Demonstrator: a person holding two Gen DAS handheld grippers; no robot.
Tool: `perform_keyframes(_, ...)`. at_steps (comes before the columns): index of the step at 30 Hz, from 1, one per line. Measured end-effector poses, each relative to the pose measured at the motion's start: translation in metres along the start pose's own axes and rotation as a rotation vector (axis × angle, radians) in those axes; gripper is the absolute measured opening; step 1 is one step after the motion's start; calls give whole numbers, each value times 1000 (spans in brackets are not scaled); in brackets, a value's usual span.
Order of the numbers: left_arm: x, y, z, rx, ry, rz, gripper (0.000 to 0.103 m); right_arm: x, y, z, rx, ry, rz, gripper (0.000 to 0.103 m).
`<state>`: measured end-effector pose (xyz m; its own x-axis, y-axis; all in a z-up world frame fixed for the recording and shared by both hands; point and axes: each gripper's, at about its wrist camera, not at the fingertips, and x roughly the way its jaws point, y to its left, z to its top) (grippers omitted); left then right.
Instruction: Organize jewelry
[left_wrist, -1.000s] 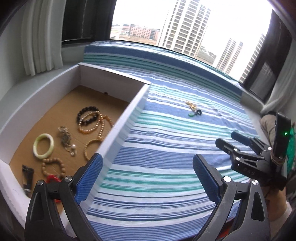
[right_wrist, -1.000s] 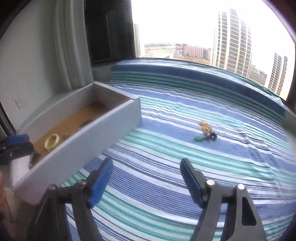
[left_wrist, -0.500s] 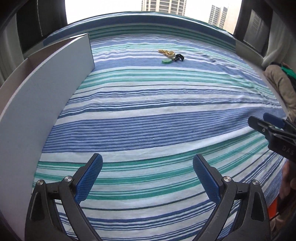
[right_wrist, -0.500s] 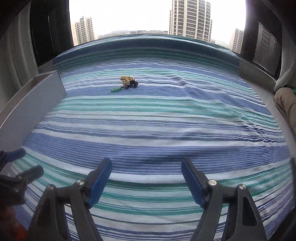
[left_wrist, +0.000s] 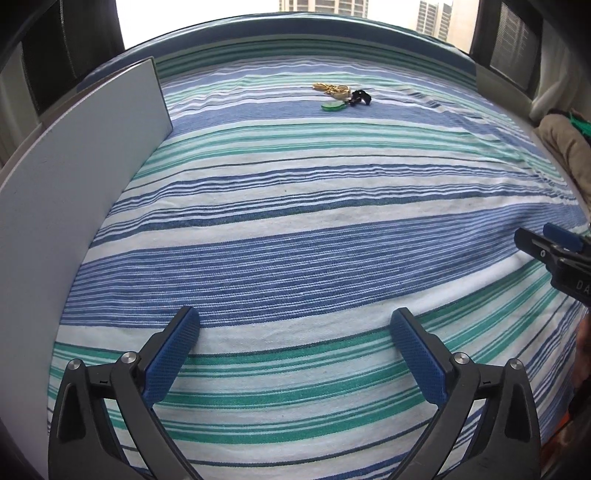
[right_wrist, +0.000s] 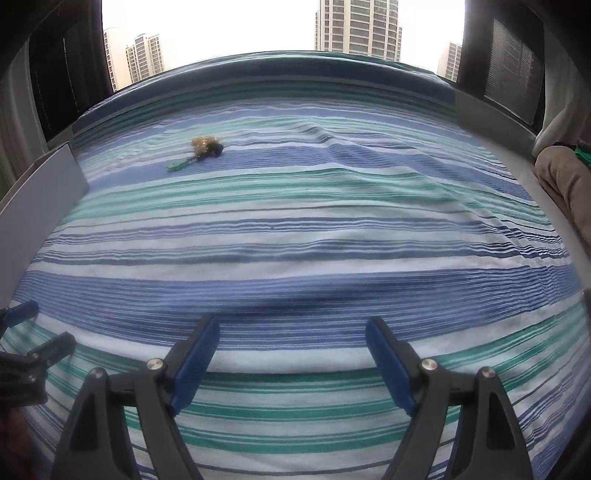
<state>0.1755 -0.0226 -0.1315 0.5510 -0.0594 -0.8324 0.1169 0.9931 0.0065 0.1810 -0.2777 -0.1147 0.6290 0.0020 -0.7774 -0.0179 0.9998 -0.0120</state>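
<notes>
Both claws hang spread wide over the striped cloth (left_wrist: 295, 258), gripping nothing. The left gripper (left_wrist: 295, 334) fills the bottom of its own frame; the right gripper (right_wrist: 291, 341) does likewise in its view. At the right edge of the left view the other tool's black body carries pale letters, of which only "DA" can be read. The jewelry pile (left_wrist: 341, 95), gold chain, a green piece and something black, lies in the upper middle, well apart from both claws. The grey box wall (left_wrist: 74, 192) stands along the left.
</notes>
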Motion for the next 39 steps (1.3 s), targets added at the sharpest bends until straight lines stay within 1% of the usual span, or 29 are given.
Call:
perform_keyframes(4, 0, -1, -2, 0, -13, 1, 103, 8, -1, -5, 6, 19, 4, 84)
perform_keyframes(7, -1, -1, -3, -2, -18, 1, 103, 8, 1, -9, -7, -2, -11, 85)
perform_keyframes(14, -4, -1, -8, -1, -18, 5, 103, 8, -1, -8, -3, 3, -6, 89)
perform_keyframes(17, -5, -1, -9, 9, -6, -2, 103, 8, -1, -8, -7, 6, -2, 90)
perform_keyframes(20, -7, 0, -8, 19, 30, -7, 102, 9, -1, -8, -8, 7, 1, 91)
perform_keyframes(23, -14, 0, -9, 30, 42, -13, 102, 9, 0, -8, -8, 8, 0, 91)
perform_keyframes(27, -33, 2, -2, 39, 19, -31, 102, 9, 0, -8, -8, 8, 0, 92)
perform_keyframes(30, -45, 6, 13, 23, 17, -75, 102, 9, 0, -8, -8, 8, 0, 92)
perform_keyframes(33, -53, 13, 37, -7, 41, -140, 102, 9, 0, -8, -8, 8, 0, 92)
perform_keyframes(36, -60, 30, 76, -79, 48, -201, 102, 9, 0, -8, -8, 8, 1, 92)
perform_keyframes(38, -58, 41, 105, -123, 63, -248, 102, 9, 0, -8, -8, 8, 0, 92)
perform_keyframes(39, -53, 45, 120, -134, 71, -258, 102, 9, 0, -8, -8, 8, 0, 92)
